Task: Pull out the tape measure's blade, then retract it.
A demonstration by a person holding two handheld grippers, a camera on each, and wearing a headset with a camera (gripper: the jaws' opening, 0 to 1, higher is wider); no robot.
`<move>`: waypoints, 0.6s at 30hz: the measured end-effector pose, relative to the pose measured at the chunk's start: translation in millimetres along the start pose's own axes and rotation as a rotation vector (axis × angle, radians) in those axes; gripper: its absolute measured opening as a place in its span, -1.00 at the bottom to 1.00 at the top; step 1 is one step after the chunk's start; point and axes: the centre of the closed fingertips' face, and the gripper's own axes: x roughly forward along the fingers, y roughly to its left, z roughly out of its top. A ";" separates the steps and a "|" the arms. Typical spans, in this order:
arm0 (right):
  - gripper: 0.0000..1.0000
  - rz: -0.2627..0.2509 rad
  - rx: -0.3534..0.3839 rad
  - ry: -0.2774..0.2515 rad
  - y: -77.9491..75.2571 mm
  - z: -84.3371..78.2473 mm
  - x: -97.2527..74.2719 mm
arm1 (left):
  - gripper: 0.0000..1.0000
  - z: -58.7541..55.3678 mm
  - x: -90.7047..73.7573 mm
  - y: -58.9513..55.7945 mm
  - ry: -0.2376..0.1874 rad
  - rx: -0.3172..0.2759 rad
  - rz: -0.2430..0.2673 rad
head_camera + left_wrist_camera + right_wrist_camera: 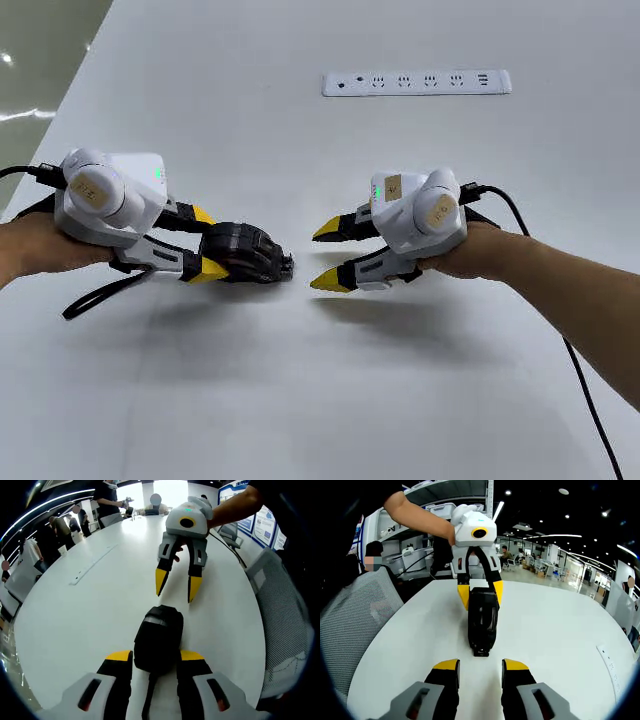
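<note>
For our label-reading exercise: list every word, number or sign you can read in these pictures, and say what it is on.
No text can be read.
Tan stickers on left gripper and right gripper: marks too small.
Wall posters: blurred.
Tape measure, power strip: no legible print.

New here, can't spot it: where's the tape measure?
Head view, left of centre: the black tape measure lies on the white table, clamped in the left gripper, facing the open right gripper.

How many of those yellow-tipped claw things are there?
2: the left white yellow-tipped gripper clamps the black tape measure; the right gripper faces it, open.
</note>
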 end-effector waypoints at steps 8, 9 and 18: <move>-0.51 0.031 -0.041 0.022 -2.0 -0.1 14.7 | -0.45 -1.6 0.9 -0.4 -0.006 0.004 -0.011; -0.52 0.031 -0.043 0.024 -2.5 -0.2 16.0 | -0.45 -1.7 0.9 -0.3 -0.007 0.004 -0.012; -0.62 0.047 -0.056 0.037 -2.5 0.5 28.7 | -0.51 -2.3 1.4 2.0 -0.006 0.008 -0.012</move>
